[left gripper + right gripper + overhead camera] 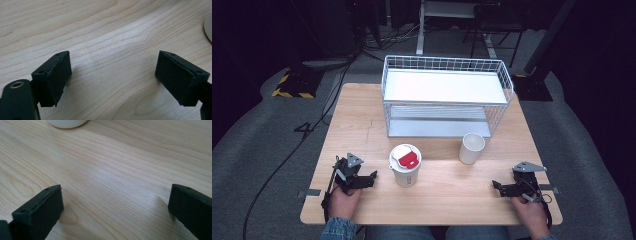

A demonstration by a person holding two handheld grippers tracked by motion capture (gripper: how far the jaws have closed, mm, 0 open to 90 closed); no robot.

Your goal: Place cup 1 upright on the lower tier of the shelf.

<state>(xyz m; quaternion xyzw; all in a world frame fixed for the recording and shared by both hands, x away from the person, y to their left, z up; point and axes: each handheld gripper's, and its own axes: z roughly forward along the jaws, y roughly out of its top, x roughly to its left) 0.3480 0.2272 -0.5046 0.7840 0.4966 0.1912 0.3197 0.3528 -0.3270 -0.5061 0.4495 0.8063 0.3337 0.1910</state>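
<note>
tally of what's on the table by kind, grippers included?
Cups: 2, a lidded cup with a red tab on its lid and an open white cup
Wire racks: 1, the white two-tier rack
Grippers: 2, left gripper and right gripper, both open, nothing held
Total: 5

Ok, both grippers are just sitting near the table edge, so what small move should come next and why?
Probably slide the left gripper toward the lidded cup: its jaws stand wide open over bare table, and that cup is right beside it. The right gripper sits open too, farther from the open cup.
</note>
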